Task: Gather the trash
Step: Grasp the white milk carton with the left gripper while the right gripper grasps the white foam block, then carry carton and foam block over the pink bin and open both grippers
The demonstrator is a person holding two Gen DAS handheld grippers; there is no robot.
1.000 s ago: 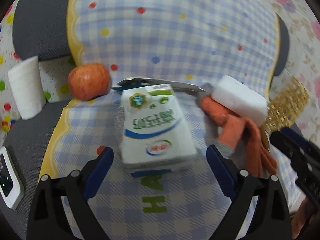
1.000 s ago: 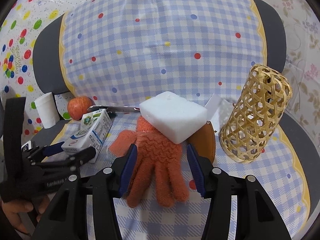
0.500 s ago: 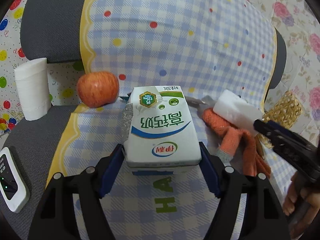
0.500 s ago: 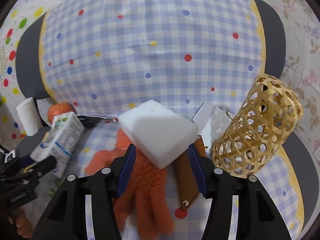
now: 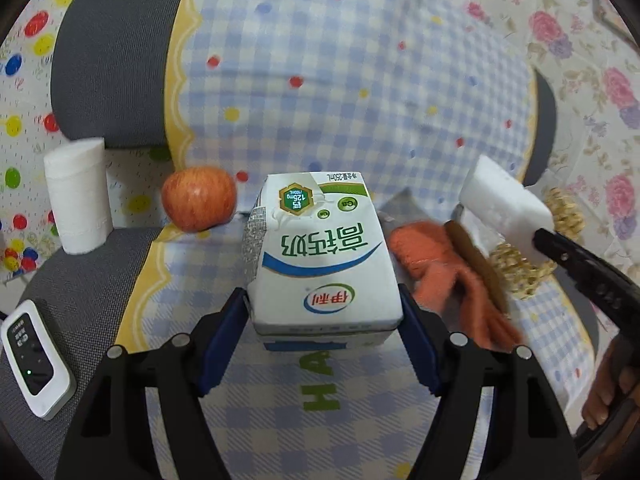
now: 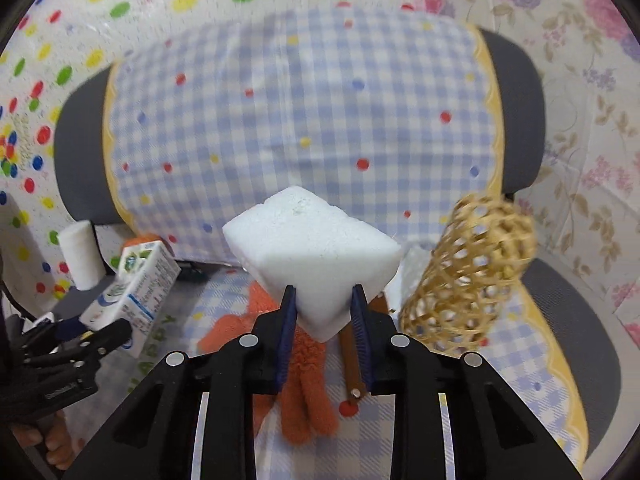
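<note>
Right gripper [image 6: 323, 312], jaws just closed on a foam block's [image 6: 312, 236] corner at twelve o'clock, risks dropping it; left gripper [image 5: 324, 320] clamps the milk carton [image 5: 320, 248].

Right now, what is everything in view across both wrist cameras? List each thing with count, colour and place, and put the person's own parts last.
milk carton: 1, white with green and blue print, between the left gripper's pads
foam block: 1, white, pinched at its lower corner by the right gripper
glove: 1, orange, lying on the checked cover below the block
apple: 1, red, behind the carton to its left
paper roll: 1, white, upright at far left
woven basket: 1, golden, at right
brown strap: 1, beside the glove
small device: 1, white, on the grey seat
checked cover: 1, blue and white
left gripper: black, blue pads
right gripper: black, blue pads
</note>
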